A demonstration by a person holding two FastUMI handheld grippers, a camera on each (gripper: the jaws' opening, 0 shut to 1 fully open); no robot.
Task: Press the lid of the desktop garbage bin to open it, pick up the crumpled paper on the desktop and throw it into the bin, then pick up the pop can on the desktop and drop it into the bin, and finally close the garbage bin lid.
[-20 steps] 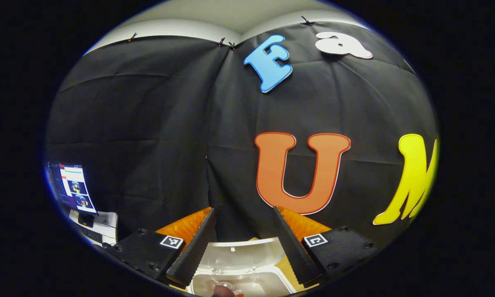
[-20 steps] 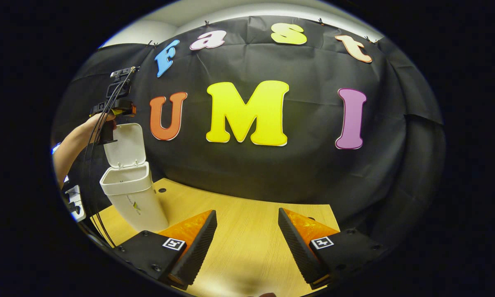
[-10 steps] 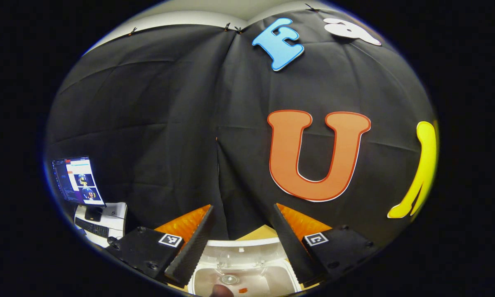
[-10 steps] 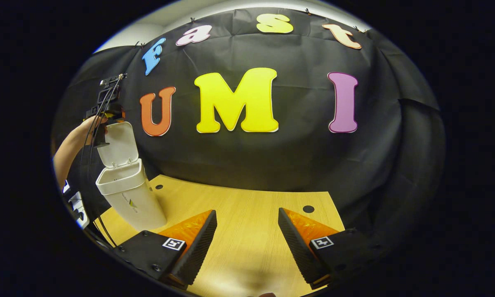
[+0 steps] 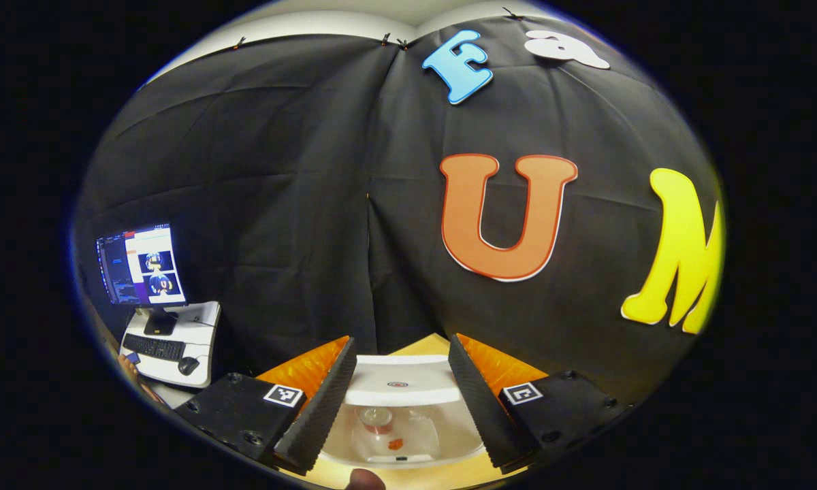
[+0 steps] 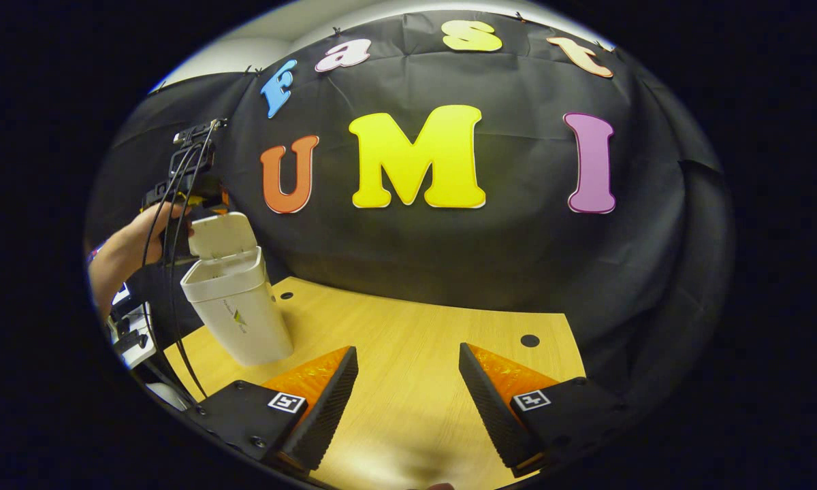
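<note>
– Over at the bin, which step are you on?

– The last one, as I judge it: closing the lid. From the left gripper view I look down into the white garbage bin (image 5: 408, 454). At its bottom sits a round metal top that I take for the pop can (image 5: 376, 416), with a small orange scrap beside it. I can't make out the crumpled paper for certain.

– And the lid?

– The lid (image 5: 396, 385) stands at the far side of the opening, tilted partway over it, not shut. In the right gripper view it leans forward over the bin's rim on its hinge.

– What is the left gripper doing?

– The left gripper (image 5: 400, 340) has its jaws spread wide, one finger on each side of the lid and bin in my view, gripping nothing. The right gripper view has it up by the lid's top edge, held in a hand (image 6: 136, 238). Whether it touches the lid, I can't tell.

– The right one?

– The right gripper (image 6: 407, 349) is also wide, with nothing between its fingers, hovering over the wooden worktop (image 6: 415, 320), well apart from the bin, which stands near the worktop's left edge.

– So what does the next move call for?

– A push forward and down on the lid with the left gripper until it seats on the rim. I'd press gently and near the middle, since the bin looks light and tall and could tip or slide.
</note>
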